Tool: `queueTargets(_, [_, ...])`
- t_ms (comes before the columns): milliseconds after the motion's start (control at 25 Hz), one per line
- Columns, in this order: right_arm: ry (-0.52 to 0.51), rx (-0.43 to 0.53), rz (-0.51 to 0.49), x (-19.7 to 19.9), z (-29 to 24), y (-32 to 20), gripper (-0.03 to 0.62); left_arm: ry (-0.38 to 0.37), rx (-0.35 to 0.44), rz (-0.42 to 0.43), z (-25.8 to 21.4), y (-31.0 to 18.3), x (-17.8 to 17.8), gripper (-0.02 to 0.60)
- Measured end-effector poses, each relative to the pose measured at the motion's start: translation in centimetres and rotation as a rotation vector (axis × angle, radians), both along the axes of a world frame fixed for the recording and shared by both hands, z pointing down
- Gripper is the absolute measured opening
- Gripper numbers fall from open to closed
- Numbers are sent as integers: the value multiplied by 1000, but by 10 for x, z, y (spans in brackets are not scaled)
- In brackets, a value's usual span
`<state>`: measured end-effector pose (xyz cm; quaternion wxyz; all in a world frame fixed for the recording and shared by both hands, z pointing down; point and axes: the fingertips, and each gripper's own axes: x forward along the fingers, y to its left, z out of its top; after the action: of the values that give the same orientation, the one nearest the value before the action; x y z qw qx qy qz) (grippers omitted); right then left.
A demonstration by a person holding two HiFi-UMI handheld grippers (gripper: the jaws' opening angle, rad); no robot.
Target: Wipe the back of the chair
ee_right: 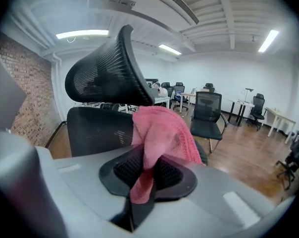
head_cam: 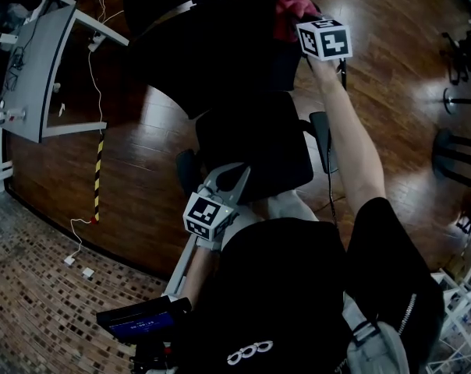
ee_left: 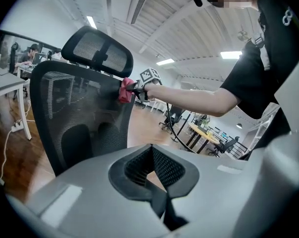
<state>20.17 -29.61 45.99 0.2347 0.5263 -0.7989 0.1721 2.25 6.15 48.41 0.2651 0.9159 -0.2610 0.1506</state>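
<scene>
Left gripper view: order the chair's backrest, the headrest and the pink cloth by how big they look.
1. backrest, largest
2. headrest
3. pink cloth, smallest
All three sit at about the same distance from the camera, so the order seems safe.

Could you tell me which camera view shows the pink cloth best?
The right gripper view: the pink cloth fills its centre, clamped in the right gripper. The left gripper view shows it small, against the edge of the chair back; the head view shows only a corner.

Pink cloth; black mesh chair back; brown wood floor; black-yellow striped floor strip.
</scene>
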Motion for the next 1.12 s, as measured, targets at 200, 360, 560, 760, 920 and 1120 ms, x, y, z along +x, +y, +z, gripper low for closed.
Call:
queueTargets(200, [6,-4,23,25,-1,5,51,0,6,10,-3,-1,14,-11])
queueTargets(360, [14,-10,43,44,2,6,51,2,7,14,-3,-3,20,-11])
queueTargets(560, [32,-15,91,75,5,16,49,2,5,15,-2,2,27,-11])
queueTargets(760, [68,-26,133,99,14,27,49,9,3,19,-3,3,31,-11])
queueTargets(920, [123,-65,155,109,31,41,51,11,8,16,-4,9,30,-11])
queueTargets(1120, [145,-102,107,79,48,42,49,12,8,1,-6,18,21,-11])
